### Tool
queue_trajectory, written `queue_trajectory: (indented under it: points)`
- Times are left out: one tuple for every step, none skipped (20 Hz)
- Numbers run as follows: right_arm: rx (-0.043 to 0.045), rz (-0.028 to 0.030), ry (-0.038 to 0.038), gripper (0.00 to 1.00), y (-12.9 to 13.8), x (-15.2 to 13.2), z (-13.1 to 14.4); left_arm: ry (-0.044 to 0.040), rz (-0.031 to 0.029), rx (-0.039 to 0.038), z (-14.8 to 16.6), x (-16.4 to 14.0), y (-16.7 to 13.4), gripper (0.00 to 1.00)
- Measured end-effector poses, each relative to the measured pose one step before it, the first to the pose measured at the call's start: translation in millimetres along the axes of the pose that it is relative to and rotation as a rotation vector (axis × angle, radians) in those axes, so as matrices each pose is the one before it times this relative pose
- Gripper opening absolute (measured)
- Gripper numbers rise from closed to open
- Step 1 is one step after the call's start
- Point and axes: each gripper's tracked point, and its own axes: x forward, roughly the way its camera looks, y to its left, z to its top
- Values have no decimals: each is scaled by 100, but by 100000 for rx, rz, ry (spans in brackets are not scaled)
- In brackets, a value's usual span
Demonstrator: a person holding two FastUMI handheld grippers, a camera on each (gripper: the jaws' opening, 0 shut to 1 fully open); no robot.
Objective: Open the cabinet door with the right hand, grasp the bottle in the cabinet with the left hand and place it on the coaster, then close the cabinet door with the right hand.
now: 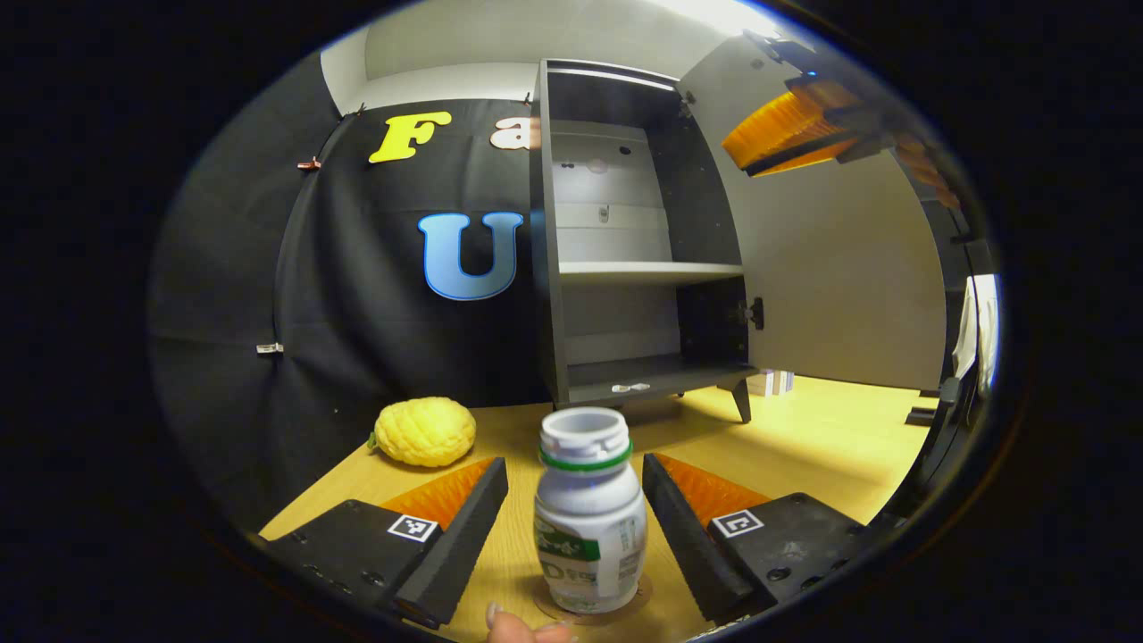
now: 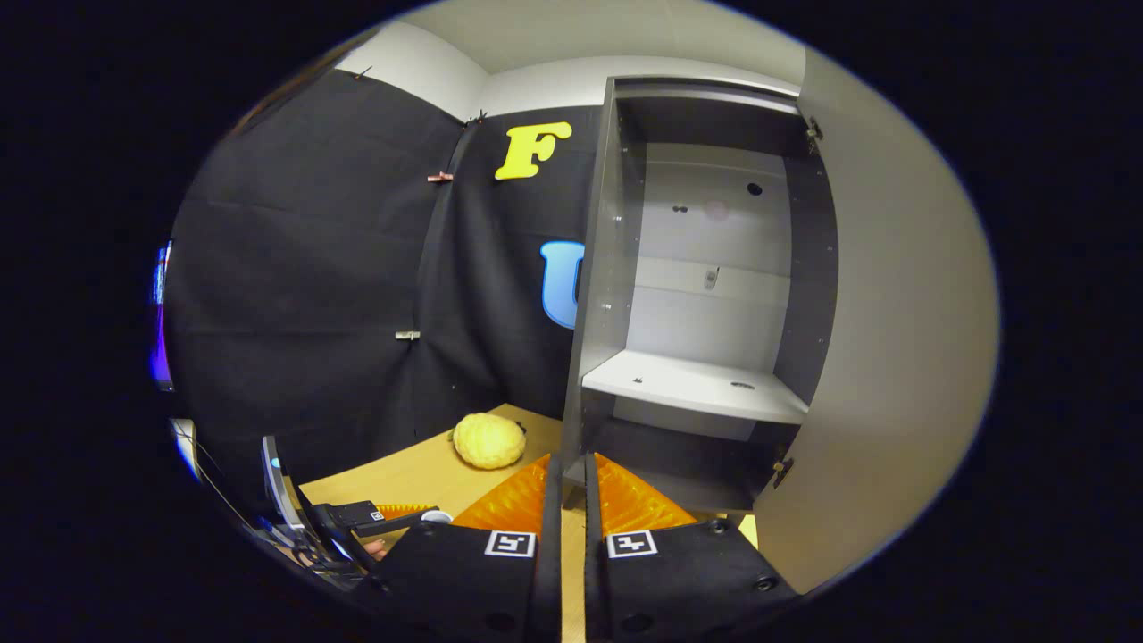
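A white bottle with a green ring under its cap stands upright on a round brown coaster on the wooden table. My left gripper is open; its fingers flank the bottle with a gap on each side. The dark cabinet stands behind with its shelves bare and its pale door swung wide to the right. My right gripper is shut on nothing, low in front of the cabinet, with the door at its right. The left gripper view shows it high beside the door.
A knobbly yellow fruit-like object lies on the table left of the cabinet, also seen as a yellow lump. A thumb tip shows at the bottom edge. The left gripper sits low left in the right gripper view.
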Motion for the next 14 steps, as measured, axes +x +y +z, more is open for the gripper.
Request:
queue_trajectory:
  points:
    - [38, -485, -1598, 14, -259, -392, 1006, -634, -1391, -643, 1525, -187, -108, 96]
    - [331, -795, -1334, 14, -482, -432, 805, -760, -1026, 111, 1802, -195, -92, 95]
    - [794, -873, -1340, 14, -513, -494, 906, -784, -748, 593, 1791, -223, 19, 95]
    - [1069, -771, -660, 14, -504, -577, 801, -1261, -476, 424, 2054, -167, -62, 95]
    - [1142, -670, -355, 14, -515, -644, 684, -1137, -1161, 66, 1985, -85, -213, 95]
    - [772, -975, -352, 14, -622, -694, 648, -1031, -1307, -568, 2015, -7, -482, 95]
    - [480, -1266, -394, 14, -745, -808, 744, -1072, -1659, -389, 1970, -14, -461, 95]
    - [276, -1117, -698, 14, -709, -905, 779, -1324, -1268, 302, 2106, -108, -548, 95]
    - [443, -1281, -972, 14, -766, -1129, 866, -1187, -1504, 692, 1867, -53, -512, 95]
    - [482, -881, -604, 14, -624, -947, 726, -1136, -1562, 1041, 1835, -19, -602, 95]
    - [314, -921, -420, 14, -640, -1139, 736, -1150, -1393, 1227, 1632, 162, -604, 95]
    - [551, -1732, -190, 14, -962, -1147, 476, -752, -1538, 999, 1575, 161, -689, 98]
    - [836, -1691, -102, 14, -881, -1185, 458, -510, -1477, 303, 1111, 134, -686, 95]
    - [1472, -302, -301, 14, -576, -1243, 451, -801, -1544, 59, 1194, 206, -667, 95]
